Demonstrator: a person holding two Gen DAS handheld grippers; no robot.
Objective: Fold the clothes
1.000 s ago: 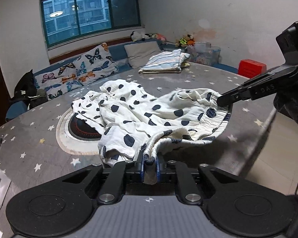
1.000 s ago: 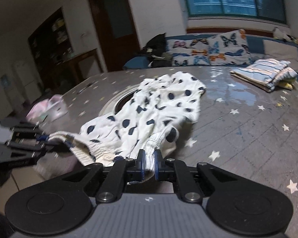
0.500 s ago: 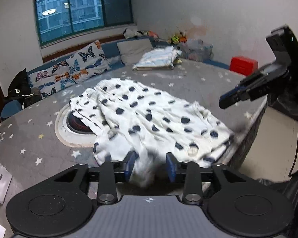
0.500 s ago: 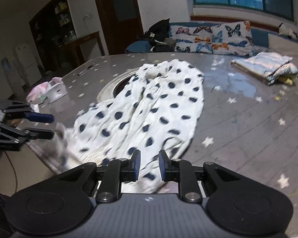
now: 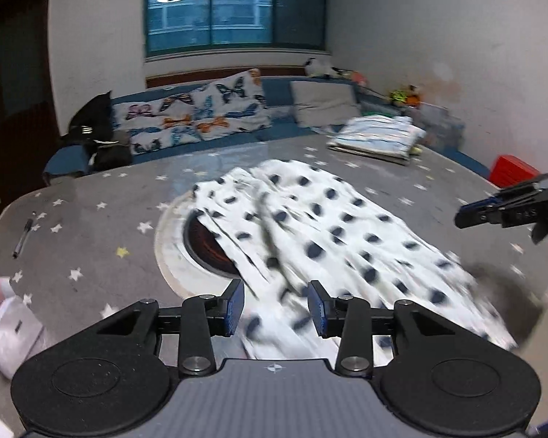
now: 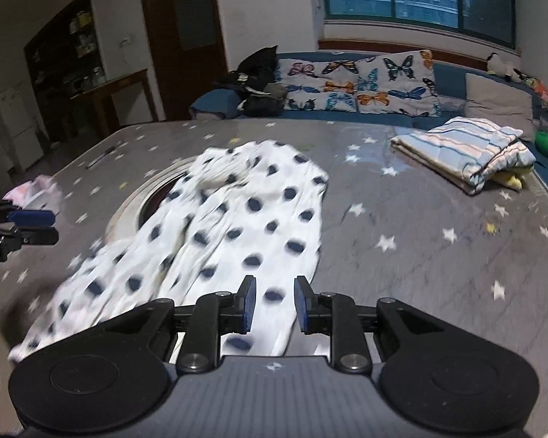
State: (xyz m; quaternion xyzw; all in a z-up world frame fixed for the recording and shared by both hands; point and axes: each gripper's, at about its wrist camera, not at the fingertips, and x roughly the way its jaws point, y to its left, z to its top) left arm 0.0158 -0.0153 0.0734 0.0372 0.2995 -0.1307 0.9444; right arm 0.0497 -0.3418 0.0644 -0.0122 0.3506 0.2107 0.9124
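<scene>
A white garment with dark blue dots [image 5: 328,226] lies stretched out on the grey star-patterned table [image 5: 91,219]. Its near end reaches the table's front edge. My left gripper [image 5: 275,308] stands open over that near end, the pads clear of the cloth. In the right wrist view the same garment [image 6: 237,226] runs away from my right gripper [image 6: 275,304]. Its jaws are opening above the fabric and do not press on it. Each gripper shows in the other's view: the right gripper [image 5: 465,214] to the right, the left gripper [image 6: 53,225] at the left edge.
A folded striped cloth [image 6: 464,149] rests at the table's far right. A round inset [image 5: 201,244] lies partly under the garment. A pen [image 5: 22,237] and a crumpled white bag [image 5: 7,328] sit at the left. A sofa with butterfly cushions [image 5: 193,116] stands behind.
Both grippers were shut on the garment's bunched edge and have let go. They drew back, and the cloth dropped and now lies longer and flatter on the table.
</scene>
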